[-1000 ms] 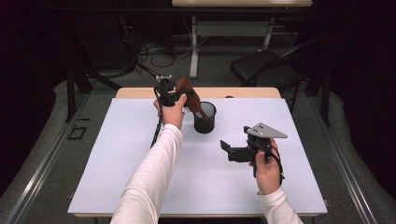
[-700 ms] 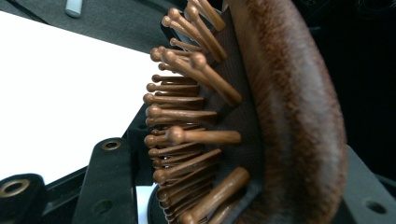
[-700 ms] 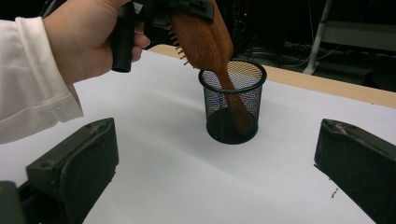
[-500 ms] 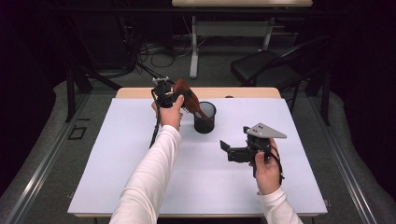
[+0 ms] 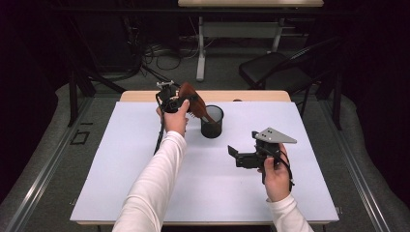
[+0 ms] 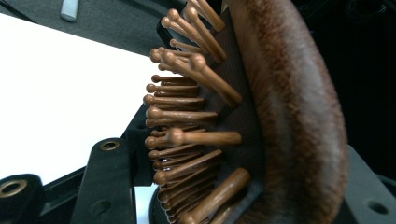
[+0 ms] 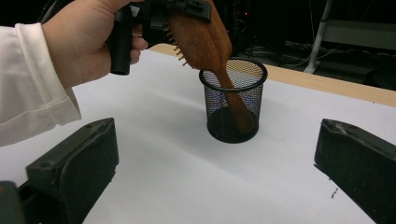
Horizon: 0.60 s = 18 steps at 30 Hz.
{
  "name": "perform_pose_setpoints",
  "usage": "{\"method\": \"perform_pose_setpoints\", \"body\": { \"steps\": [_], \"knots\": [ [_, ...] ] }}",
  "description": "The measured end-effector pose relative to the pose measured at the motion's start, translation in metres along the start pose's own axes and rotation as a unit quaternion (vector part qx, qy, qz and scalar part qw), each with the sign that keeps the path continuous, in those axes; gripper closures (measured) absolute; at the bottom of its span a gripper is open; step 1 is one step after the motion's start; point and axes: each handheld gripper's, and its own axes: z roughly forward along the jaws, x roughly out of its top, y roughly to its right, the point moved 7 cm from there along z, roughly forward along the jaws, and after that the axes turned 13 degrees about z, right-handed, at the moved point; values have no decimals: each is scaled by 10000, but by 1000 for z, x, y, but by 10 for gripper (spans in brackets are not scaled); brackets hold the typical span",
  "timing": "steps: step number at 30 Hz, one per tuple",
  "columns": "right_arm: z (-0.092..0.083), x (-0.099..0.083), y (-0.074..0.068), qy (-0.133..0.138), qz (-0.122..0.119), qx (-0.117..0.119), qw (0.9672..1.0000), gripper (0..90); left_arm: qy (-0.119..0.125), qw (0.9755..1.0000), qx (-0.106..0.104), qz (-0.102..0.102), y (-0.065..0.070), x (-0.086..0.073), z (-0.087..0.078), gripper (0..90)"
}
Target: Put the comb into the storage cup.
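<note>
White table (image 5: 121, 183), hairbrush (image 5: 189, 96) perhaps near edge

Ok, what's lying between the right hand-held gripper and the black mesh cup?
Nothing: the high view shows bare white tabletop between the right hand-held gripper and the black mesh cup; the right gripper view agrees.
</note>
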Motion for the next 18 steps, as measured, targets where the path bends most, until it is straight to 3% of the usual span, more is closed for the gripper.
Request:
{"method": "perform_pose_setpoints", "body": {
  "steps": [18],
  "knots": [
    [1, -1, 0, -4, -27, -14, 10000, 0, 75, 9999, -18, 81, 0, -1, -1, 450]
  ]
}}
